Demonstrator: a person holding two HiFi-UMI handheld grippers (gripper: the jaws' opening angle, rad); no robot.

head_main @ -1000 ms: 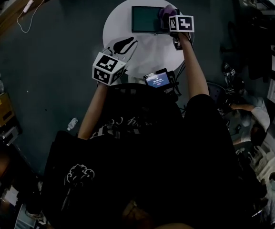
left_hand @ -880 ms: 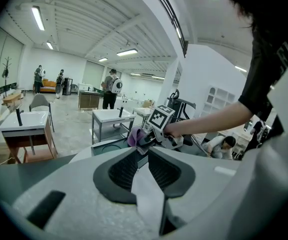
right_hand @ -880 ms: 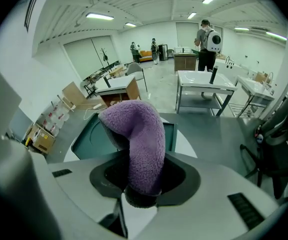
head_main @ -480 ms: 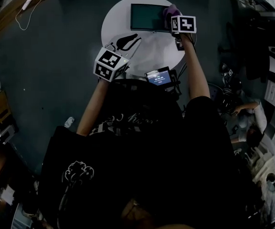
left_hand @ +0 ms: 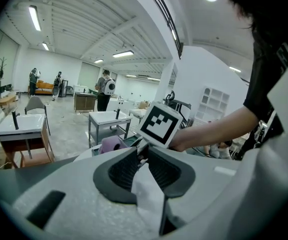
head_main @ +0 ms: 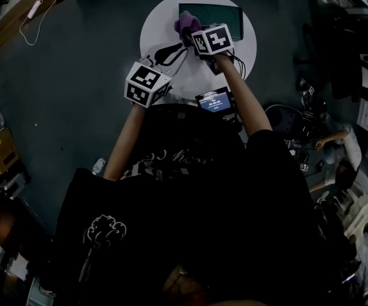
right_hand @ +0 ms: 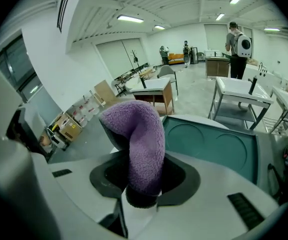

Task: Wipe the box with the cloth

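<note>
My right gripper (head_main: 190, 36) has its jaws shut tight on the purple cloth (right_hand: 140, 139), which sticks up out of them. The cloth is at the near left corner of the green box (right_hand: 218, 146) on the round white tabletop (head_main: 158, 30). My left gripper (left_hand: 140, 151) waits off to the side, jaws pressed together, nothing in them. I think I should press the cloth flat on the box and slide slowly across.
</note>
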